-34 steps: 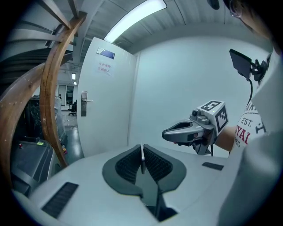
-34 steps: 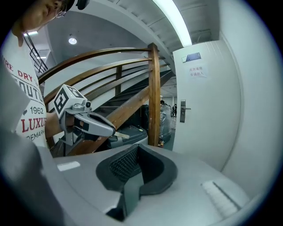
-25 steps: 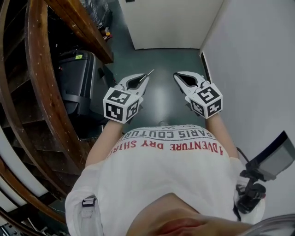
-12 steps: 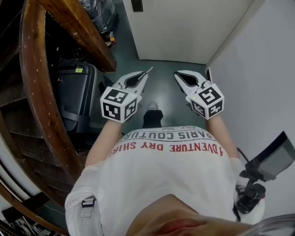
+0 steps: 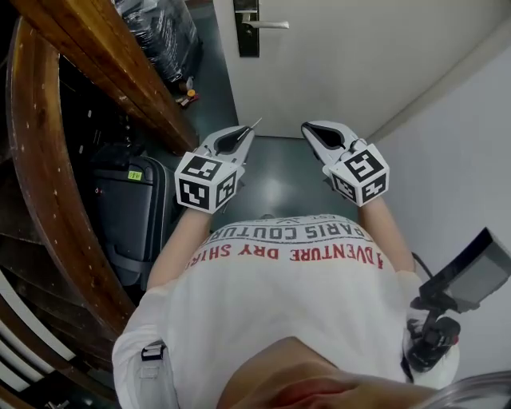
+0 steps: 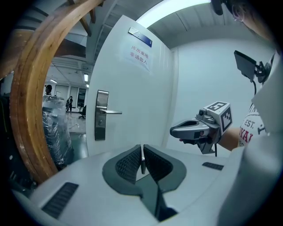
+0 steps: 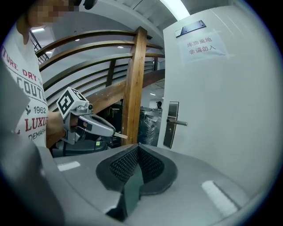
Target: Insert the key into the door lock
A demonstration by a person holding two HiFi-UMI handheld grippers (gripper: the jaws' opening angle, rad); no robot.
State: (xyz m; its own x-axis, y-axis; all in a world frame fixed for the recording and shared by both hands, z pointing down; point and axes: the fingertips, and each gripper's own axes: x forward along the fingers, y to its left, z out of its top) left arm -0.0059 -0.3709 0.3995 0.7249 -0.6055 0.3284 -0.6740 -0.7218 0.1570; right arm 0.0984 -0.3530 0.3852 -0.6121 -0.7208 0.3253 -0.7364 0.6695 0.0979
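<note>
A thin metal key (image 5: 256,125) sticks out forward from my left gripper (image 5: 249,132), whose jaws are shut on it; in the left gripper view the key (image 6: 142,160) stands edge-on between the ribbed pads. My right gripper (image 5: 308,129) is beside it, shut and empty, as the right gripper view (image 7: 138,147) shows. Ahead is a white door (image 5: 343,56) with a dark lock plate (image 5: 248,28) and a silver lever handle (image 5: 269,25). The lock plate (image 6: 102,114) is still well ahead and left of the key. From the right gripper view, the key (image 7: 119,135) points toward the door.
A curved wooden stair rail (image 5: 88,56) and a wooden post (image 7: 133,86) run along the left. A black suitcase (image 5: 132,212) and a plastic-wrapped bundle (image 5: 164,28) stand below them. A white wall (image 5: 471,160) closes the right. A paper notice (image 6: 140,54) hangs on the door.
The door has come closer: its lock plate and handle have entered the top of the head view. Both grippers keep their pose in front of the body, the key still held.
</note>
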